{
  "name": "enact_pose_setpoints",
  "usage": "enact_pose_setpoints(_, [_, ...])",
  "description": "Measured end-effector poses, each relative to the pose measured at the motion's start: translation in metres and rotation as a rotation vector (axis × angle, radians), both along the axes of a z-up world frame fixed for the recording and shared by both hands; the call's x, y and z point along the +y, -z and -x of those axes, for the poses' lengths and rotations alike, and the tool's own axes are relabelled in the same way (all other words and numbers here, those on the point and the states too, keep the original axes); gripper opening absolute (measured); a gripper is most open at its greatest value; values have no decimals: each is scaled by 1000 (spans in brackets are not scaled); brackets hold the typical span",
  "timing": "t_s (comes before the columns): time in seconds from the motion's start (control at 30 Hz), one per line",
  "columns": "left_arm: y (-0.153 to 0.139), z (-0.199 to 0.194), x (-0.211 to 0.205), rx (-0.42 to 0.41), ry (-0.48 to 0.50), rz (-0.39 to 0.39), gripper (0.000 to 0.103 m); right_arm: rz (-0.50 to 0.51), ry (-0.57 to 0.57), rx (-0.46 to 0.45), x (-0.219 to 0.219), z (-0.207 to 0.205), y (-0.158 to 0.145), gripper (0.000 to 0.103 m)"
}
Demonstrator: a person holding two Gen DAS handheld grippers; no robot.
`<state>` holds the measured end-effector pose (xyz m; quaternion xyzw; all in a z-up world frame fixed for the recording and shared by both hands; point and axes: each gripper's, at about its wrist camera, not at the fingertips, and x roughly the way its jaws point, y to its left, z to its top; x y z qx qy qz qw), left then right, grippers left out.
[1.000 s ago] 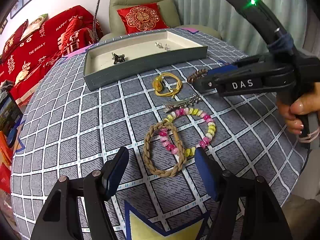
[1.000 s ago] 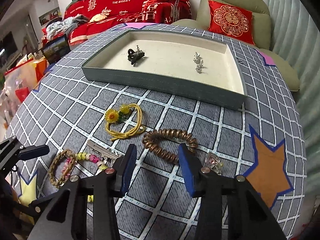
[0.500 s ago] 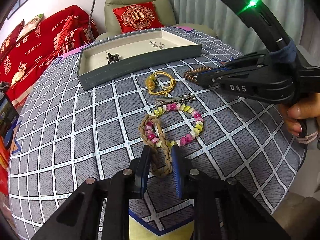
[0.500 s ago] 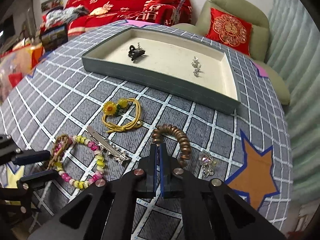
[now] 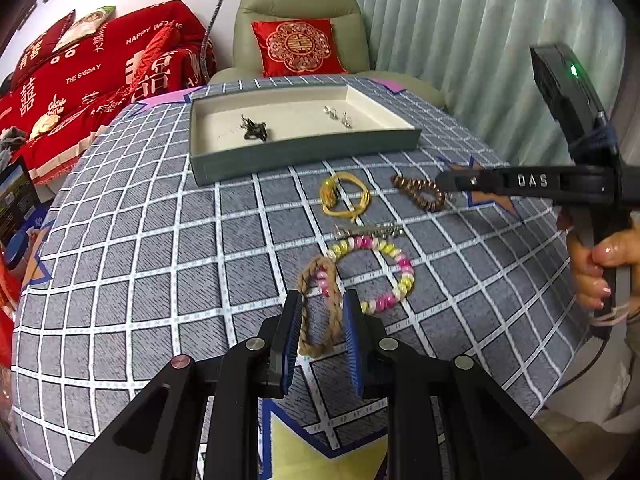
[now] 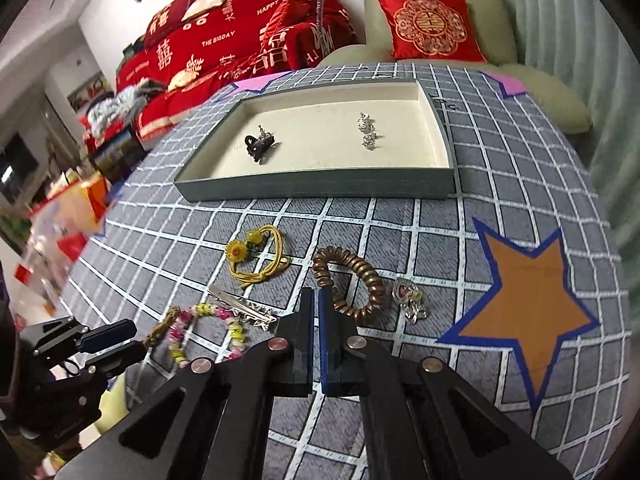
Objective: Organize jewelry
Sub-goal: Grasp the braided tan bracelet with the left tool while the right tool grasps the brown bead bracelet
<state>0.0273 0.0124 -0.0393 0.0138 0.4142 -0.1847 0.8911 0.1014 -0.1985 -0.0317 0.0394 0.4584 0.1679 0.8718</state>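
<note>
Both tools clamped on bracelets near the worktop's front edge.
Left tool [image 5: 320,320] squeezes the tan braided rope bracelet [image 5: 320,312]; right tool [image 6: 314,312] pinches the brown coiled bracelet [image 6: 352,280]. Open checked cloth [image 5: 160,260] lies before the grey rectangular tray [image 5: 304,152].

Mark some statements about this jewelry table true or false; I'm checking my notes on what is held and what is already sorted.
1. The left hand-held gripper is shut on the braided bracelet. True.
2. The right hand-held gripper pinches the coiled hair tie. True.
3. The tray holds nothing. False: a black clip and silver earrings lie in it.
4. The yellow flower hair tie lies in the tray. False: it lies on the checked tablecloth.
5. The beaded bracelet is gripped. False: it lies on the cloth.
</note>
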Motion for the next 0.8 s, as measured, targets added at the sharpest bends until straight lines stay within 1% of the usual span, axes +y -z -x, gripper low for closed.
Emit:
enact_pose_setpoints(0.17, [-5,-3,3,-9,-12,3,31,-2,-2,-2,-3,1,-2,2])
enact_pose_setpoints(0.27, [-2,-3,0,-3,-14,-19,31,33,-21,-13,2,0,-2,4])
enact_pose_setpoints(0.33, [2,-1,-2,0,-24,-42,31,63,-38,-15,7,-1,1,13])
enact_pose_setpoints(0.4, [5,1,-5,6,-19,-55,32,95,-56,-14,13,-3,5,35])
enact_pose_setpoints(0.47, [6,4,-5,8,-17,-64,32,129,-70,-19,19,-6,10,36])
enact_pose_setpoints(0.5, [6,5,-6,6,-17,-70,44,146,-78,-16,22,-8,14,36])
enact_pose_setpoints(0.53, [6,7,-5,-2,-20,-77,77,163,-83,-12,24,-10,17,36])
enact_pose_setpoints(0.57, [5,10,-5,-18,-32,-87,91,175,-86,-11,25,-12,19,36])
enact_pose_setpoints(0.6, [3,13,-4,-45,-42,-94,99,187,-91,-9,27,-14,22,36])
enact_pose_setpoints(0.63, [1,16,-4,-62,-36,-99,99,195,-94,-6,29,-16,25,36])
enact_pose_setpoints(0.73, [2,15,-7,-58,-30,-117,99,230,-103,11,34,-21,34,35])
enact_pose_setpoints(0.77, [4,14,-8,-55,-28,-124,99,244,-104,-4,36,-20,34,35])
enact_pose_setpoints(0.8, [5,13,-10,-50,-22,-129,99,254,-106,-6,38,-20,33,32])
